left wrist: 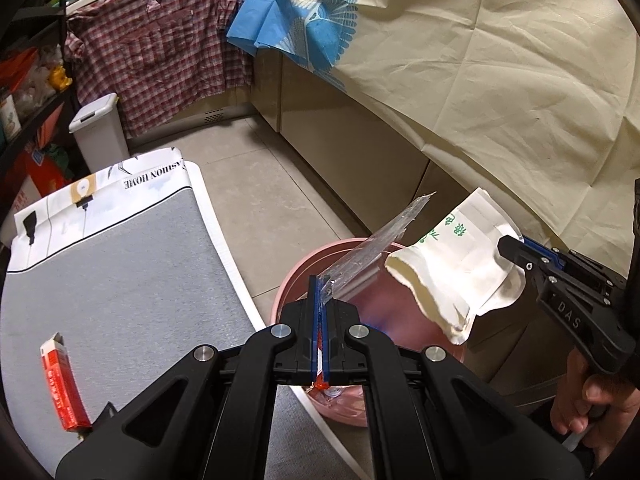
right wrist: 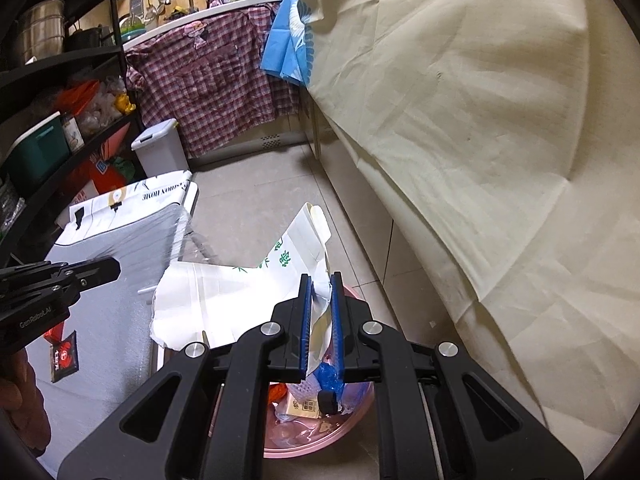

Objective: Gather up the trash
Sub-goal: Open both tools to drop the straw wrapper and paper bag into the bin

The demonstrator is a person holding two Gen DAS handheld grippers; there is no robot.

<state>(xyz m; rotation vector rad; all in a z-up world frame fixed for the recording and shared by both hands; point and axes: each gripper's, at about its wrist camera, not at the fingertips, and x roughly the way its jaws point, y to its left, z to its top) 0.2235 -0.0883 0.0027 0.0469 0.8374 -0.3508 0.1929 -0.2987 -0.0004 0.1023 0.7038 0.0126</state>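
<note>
Landmark: the pink bin [right wrist: 352,300] on the tiled floor; every place below is given from it
Paper bag [right wrist: 224,300]: torn white bag with green print, hanging in the air over the bin's near rim, its crumpled edge caught by the right gripper [right wrist: 320,320]
Right gripper: pads pinching the bag, standing narrowly apart with only the paper's fold between them; seen from the left wrist it reaches in from the right of the bin [left wrist: 516,250]
Clear wrapper [left wrist: 372,248]: a stiff strip of transparent film slanting up and away above the bin's rim
Left gripper [left wrist: 320,312]: pressed together on the wrapper's lower end, directly above the bin's edge
Bin contents: already holds rubbish, among it a blue scrap [right wrist: 328,376] and a small printed pack [right wrist: 304,406]
Red box [left wrist: 64,388]: lies on the grey-topped table [left wrist: 120,260] left of the bin, not yet collected
Dark sachet [right wrist: 64,356]: also on that table, beside the bin
White lidded bin [left wrist: 96,132]: well beyond the pink bin, by the checked shirt [left wrist: 160,48]
Step in hand: both pieces look carried to the drop point
Next move: probably open each pair of pads while the trash is fully inside the rim; the light film may cling or drift, so release low
</note>
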